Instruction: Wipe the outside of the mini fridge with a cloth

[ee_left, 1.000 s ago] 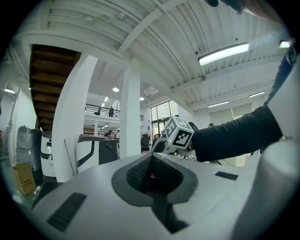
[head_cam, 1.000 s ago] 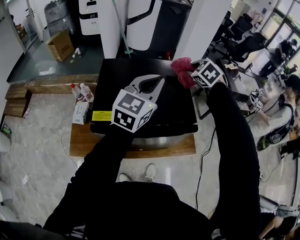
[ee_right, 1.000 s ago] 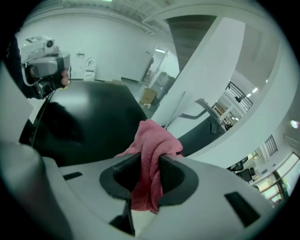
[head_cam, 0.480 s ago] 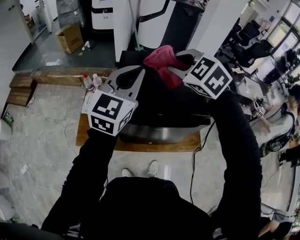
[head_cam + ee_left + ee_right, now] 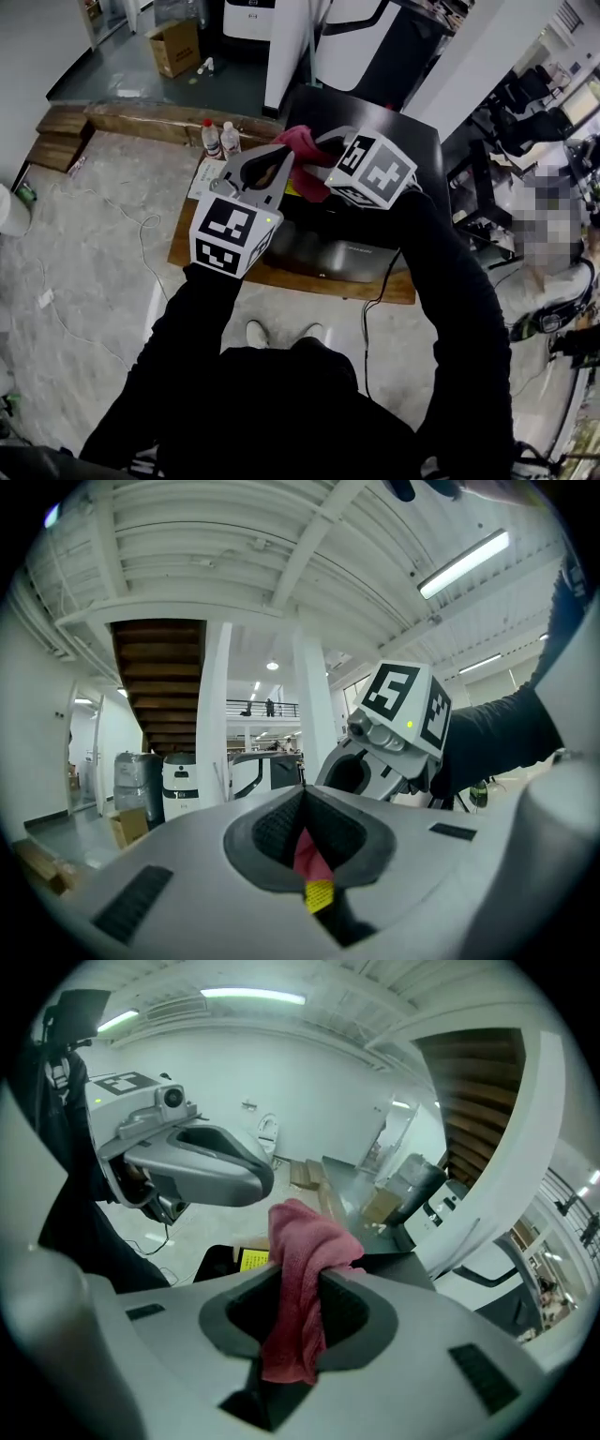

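The black mini fridge [image 5: 398, 150] stands on a low wooden platform [image 5: 309, 277]. Both grippers are raised above its left side, close together. My right gripper [image 5: 314, 152] is shut on a pink cloth [image 5: 298, 148], which bunches above the jaws and hangs through them [image 5: 302, 1269]. My left gripper [image 5: 284, 150] is shut with nothing gripped, its tips right beside the cloth. In the right gripper view the left gripper [image 5: 265, 1181] hovers over the cloth, with the fridge top [image 5: 412, 1262] and its yellow sticker [image 5: 253, 1260] below. The left gripper view looks up at the ceiling.
Two small bottles [image 5: 220, 139] and a white carton [image 5: 208, 178] sit on the platform left of the fridge. A cable [image 5: 378, 314] trails down to the floor in front. A cardboard box [image 5: 175, 45] lies far back. A person [image 5: 553, 234] stands at the right.
Both grippers rose off the fridge top and came together. The right gripper carried the cloth from the back right of the top over to its left side, beside the left gripper's tips.
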